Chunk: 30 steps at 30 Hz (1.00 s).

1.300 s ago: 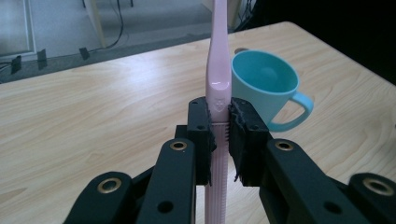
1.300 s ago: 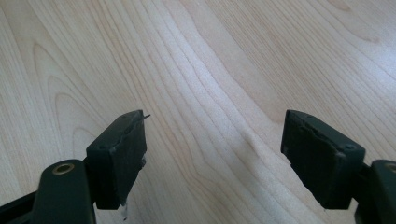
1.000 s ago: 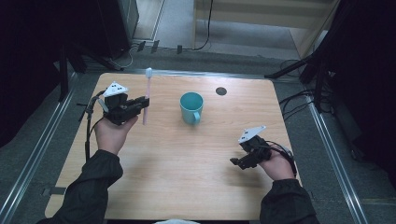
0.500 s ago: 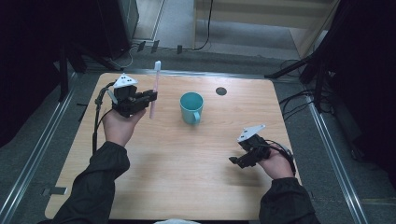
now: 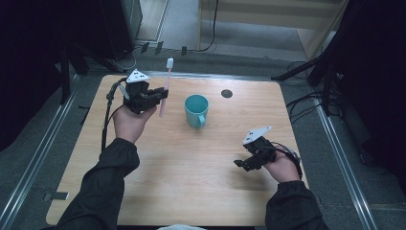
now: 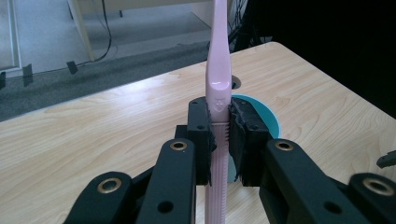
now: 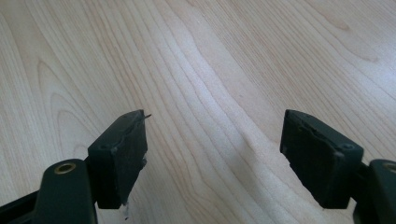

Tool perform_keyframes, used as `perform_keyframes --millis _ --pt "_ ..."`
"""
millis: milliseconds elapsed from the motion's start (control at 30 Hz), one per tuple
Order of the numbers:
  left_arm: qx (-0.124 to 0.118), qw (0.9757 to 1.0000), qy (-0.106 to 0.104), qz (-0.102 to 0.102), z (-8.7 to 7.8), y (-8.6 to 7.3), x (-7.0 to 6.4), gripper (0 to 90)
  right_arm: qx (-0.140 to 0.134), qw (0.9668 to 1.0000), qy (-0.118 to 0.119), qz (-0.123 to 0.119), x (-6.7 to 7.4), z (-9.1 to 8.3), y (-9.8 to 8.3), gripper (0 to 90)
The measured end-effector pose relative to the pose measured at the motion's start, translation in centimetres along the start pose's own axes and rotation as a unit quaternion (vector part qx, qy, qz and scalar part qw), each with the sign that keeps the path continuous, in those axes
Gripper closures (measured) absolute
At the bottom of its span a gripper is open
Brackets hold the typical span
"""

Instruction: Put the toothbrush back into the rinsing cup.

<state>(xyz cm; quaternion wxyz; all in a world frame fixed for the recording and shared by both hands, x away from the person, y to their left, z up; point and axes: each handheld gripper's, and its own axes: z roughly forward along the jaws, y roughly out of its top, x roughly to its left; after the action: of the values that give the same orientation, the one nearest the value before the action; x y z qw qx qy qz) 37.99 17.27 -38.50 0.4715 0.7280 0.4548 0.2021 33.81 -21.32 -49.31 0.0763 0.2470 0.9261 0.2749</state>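
At about ten o'clock on the pale wooden table [image 5: 191, 163], we hold the slim pink plastic toothbrush [image 5: 164, 94] upright in our left gripper [image 5: 158, 96], its jaws clamped on the ribbed handle with the bristle head pointing up and away. Just to its three o'clock side stands the teal ceramic mug [image 5: 196, 110], near but apart, its handle turned toward us at six o'clock. Our right gripper [image 5: 243, 165] rests low at about four o'clock with its jaws spread wide over bare wood, holding nothing. We judge the step to be carrying the toothbrush over the mug's mouth. To do it well, we should keep the grip firm, bring the lower end clear above the rim, centre it, then lower before loosening, so the mug does not tip.
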Motion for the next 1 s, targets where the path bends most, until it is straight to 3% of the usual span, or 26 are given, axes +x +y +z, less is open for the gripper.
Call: perform_keyframes --millis 567,1000 --pt "0.005 1.0 -0.008 0.002 2.7 1.4 -0.6 79.0 -0.002 1.0 0.004 -0.004 0.0 0.1 0.2 23.4" --pt "0.005 0.9998 -0.019 0.008 5.4 2.7 -1.9 79.0 -0.004 1.0 0.003 -0.005 -0.1 0.1 0.2 23.4"
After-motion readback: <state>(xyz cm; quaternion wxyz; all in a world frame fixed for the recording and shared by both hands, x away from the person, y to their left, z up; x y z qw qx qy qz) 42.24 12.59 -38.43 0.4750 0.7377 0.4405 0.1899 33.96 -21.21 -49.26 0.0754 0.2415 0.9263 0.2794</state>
